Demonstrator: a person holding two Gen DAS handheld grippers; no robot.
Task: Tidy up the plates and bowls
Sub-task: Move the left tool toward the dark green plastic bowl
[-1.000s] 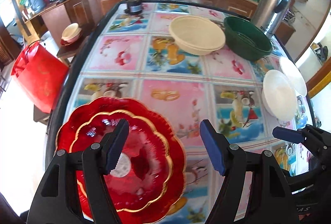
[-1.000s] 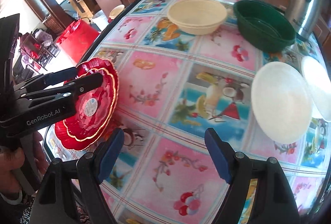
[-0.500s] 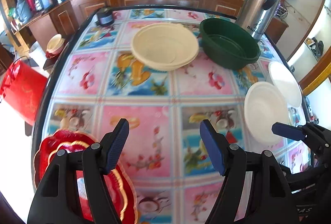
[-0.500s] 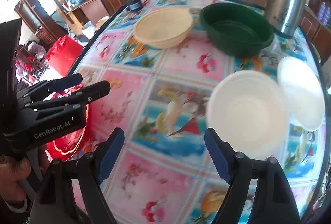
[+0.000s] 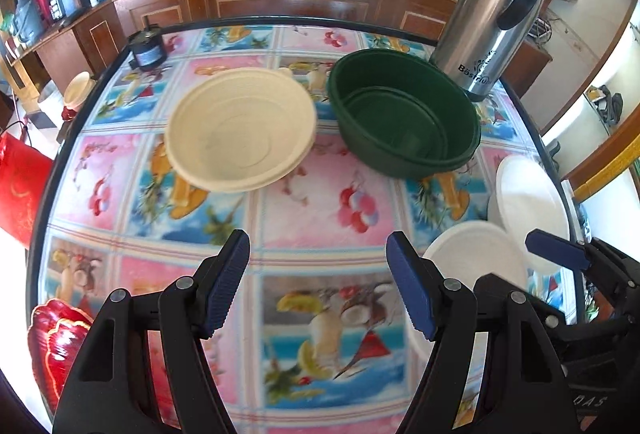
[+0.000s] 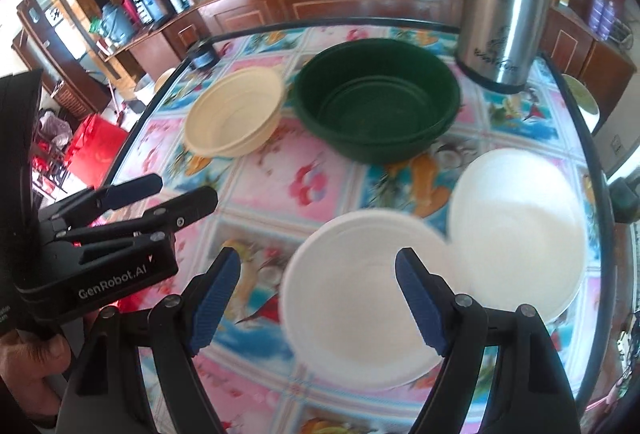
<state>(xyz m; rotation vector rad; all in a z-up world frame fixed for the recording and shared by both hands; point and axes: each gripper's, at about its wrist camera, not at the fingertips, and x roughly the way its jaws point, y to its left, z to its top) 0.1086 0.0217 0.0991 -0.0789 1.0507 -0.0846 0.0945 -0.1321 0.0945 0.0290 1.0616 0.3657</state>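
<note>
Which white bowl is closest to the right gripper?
The nearer white bowl, sitting right beyond the open right gripper. The other white bowl lies farther back, to its right.

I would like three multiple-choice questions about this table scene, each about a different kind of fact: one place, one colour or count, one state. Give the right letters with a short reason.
1. Where does the steel flask stand?
A. beside the green bowls, at the far edge of the table
B. inside the cream bowls
C. on the red plates

2. How many white dishes lie on the table?
A. one
B. two
C. four

3. What is the state of the right gripper?
A. shut on a white dish
B. shut on a green bowl
C. open, holding nothing

Answers:
1 A: the flask rises just behind the green bowls at the table edge.
2 B: the near white dish and the far white dish are the only ones.
3 C: its jaws stand apart above the near white dish, touching nothing.
</note>
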